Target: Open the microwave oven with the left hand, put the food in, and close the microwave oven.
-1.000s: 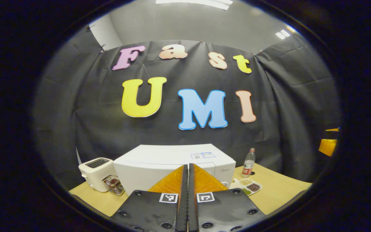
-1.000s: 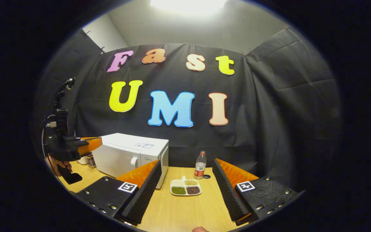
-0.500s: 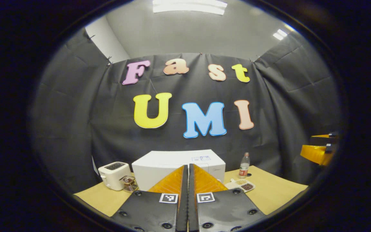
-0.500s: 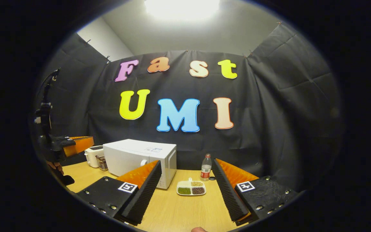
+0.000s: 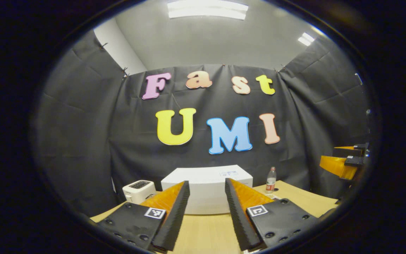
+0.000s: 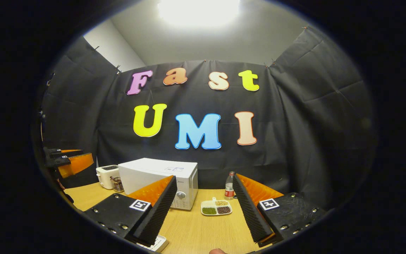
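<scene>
A white microwave (image 5: 206,190) stands shut at the back of the wooden table (image 5: 206,233), straight ahead of my left gripper (image 5: 207,182), which is open and empty, well short of it. In the right gripper view the microwave (image 6: 159,178) sits left of centre with its knob facing the front. A white divided tray of food (image 6: 216,208) lies on the table to its right. My right gripper (image 6: 204,179) is open and empty, with the tray showing between its fingers farther off. The left gripper (image 6: 69,161) hangs at the far left, above the table.
A white toaster (image 5: 138,189) and a small wire basket (image 6: 117,184) stand left of the microwave. A plastic bottle (image 6: 228,186) stands behind the tray. A flat white object (image 6: 155,243) lies near the table's front edge. The right gripper (image 5: 342,163) shows at the right edge.
My left gripper has gone from shut to open. Both grippers have drawn back from the microwave, which looks smaller now. The right gripper has stayed open.
</scene>
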Demonstrator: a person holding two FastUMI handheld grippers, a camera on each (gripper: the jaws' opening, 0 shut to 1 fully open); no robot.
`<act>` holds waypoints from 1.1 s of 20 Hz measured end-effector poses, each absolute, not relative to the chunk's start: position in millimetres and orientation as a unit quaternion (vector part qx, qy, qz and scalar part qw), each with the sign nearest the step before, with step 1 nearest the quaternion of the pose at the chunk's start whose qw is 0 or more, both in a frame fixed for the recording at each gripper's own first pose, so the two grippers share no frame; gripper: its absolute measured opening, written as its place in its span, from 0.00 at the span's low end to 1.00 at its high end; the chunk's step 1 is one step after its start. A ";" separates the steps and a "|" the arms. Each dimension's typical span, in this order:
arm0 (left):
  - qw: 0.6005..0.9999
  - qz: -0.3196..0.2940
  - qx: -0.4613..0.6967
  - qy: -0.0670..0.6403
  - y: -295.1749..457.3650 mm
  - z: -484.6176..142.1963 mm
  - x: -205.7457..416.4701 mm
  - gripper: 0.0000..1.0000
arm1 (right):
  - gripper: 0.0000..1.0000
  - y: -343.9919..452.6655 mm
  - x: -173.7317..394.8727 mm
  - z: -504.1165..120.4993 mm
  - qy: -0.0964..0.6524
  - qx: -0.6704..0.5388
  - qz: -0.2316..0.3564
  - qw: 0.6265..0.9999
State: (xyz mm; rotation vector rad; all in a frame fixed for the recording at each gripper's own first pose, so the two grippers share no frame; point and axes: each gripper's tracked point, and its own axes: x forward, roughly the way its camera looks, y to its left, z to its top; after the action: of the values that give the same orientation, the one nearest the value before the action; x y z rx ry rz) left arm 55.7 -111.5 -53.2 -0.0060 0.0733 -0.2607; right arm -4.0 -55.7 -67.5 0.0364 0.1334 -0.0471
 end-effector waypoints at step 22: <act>0.995 -0.095 0.009 0.038 -24.9 -61.2 45.5 0.96 | 0.96 -1.3 -13.1 -49.5 0.056 0.010 -0.025 0.998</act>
State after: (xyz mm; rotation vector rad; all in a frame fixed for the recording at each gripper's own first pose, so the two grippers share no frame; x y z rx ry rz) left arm 45.5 -24.9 -61.2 0.0186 0.0771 -0.1905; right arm -13.1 -1.3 -49.5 0.0209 0.1125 -0.0495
